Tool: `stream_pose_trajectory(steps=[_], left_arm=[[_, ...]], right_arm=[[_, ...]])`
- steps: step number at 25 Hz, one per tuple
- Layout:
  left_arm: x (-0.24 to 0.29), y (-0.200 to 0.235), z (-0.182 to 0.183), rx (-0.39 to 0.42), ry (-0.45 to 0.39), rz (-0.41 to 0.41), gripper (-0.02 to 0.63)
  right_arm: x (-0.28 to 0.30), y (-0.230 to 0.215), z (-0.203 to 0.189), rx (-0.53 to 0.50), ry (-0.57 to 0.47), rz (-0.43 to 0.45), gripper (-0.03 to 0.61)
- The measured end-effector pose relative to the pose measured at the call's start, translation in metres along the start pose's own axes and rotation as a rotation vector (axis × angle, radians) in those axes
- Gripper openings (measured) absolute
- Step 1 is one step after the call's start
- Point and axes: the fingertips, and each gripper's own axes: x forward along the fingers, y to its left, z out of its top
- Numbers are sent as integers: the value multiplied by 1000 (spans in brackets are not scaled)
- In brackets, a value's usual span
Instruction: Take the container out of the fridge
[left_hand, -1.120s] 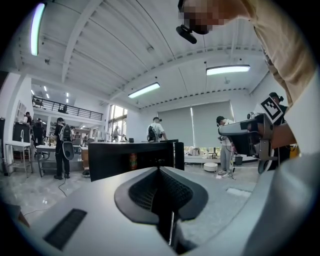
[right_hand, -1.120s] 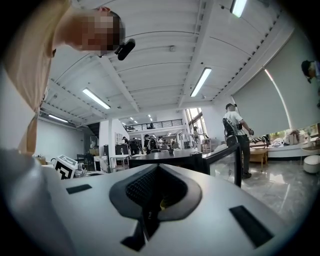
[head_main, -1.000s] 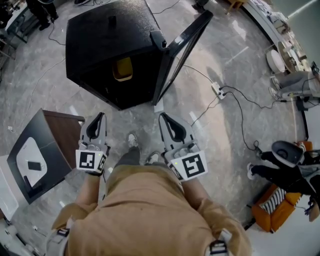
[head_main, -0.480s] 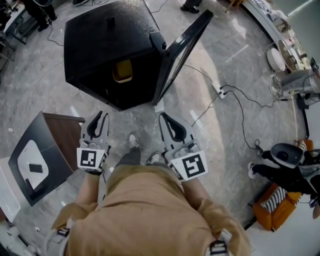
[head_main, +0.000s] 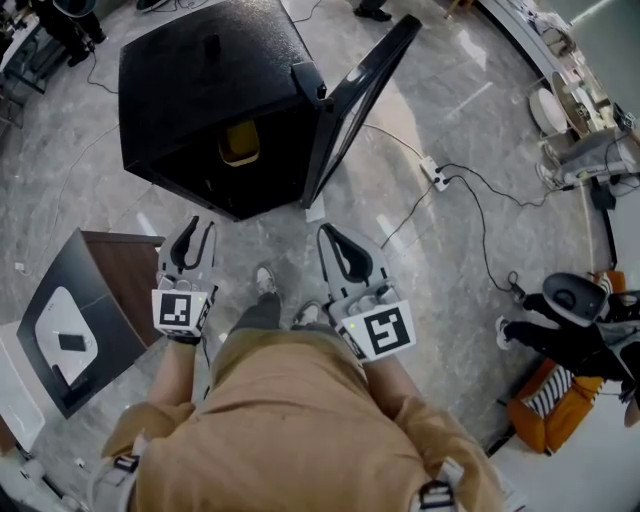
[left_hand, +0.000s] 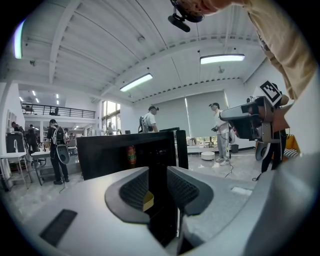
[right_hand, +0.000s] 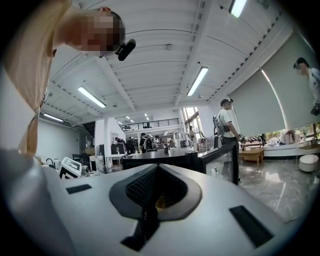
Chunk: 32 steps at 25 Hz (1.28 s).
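A black mini fridge (head_main: 200, 80) stands on the floor ahead, its door (head_main: 355, 95) swung open to the right. A yellow container (head_main: 238, 145) sits inside the dark opening. My left gripper (head_main: 194, 225) is held low in front of the fridge, well short of it, with its jaws open and empty. In the left gripper view the container (left_hand: 148, 201) shows through the gap between the left gripper (left_hand: 158, 170) jaws, and an orange bottle (left_hand: 131, 156) stands inside the fridge (left_hand: 105, 155). My right gripper (head_main: 325, 233) is shut, empty, and points at the door's foot. The right gripper (right_hand: 158, 167) shows its jaws meeting.
A small brown table (head_main: 130, 270) and a dark slanted panel with a white device (head_main: 60, 330) stand at the left. A power strip (head_main: 432, 175) with cables lies on the floor right of the door. An orange chair with dark gear (head_main: 560, 400) is at the right. People (left_hand: 220, 132) stand beyond.
The left gripper's jaws have spread from shut to open. The right gripper has stayed shut and still. The fridge has shifted slightly up and left in the head view.
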Motion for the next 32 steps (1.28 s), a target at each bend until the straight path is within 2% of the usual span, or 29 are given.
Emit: stream_pose_trajectory(steps=[8, 11, 16, 32], left_arm=[[15, 1, 1, 49, 13, -30, 97], [18, 1, -1, 59, -7, -40, 97], [23, 5, -4, 143, -2, -42, 95], [46, 13, -19, 170, 20, -85, 95]], right_arm=[[4, -5, -1, -3, 7, -17, 0], [4, -6, -1, -4, 10, -26, 0], [5, -9, -1, -3, 13, -39, 0], [11, -14, -2, -7, 21, -84, 0]])
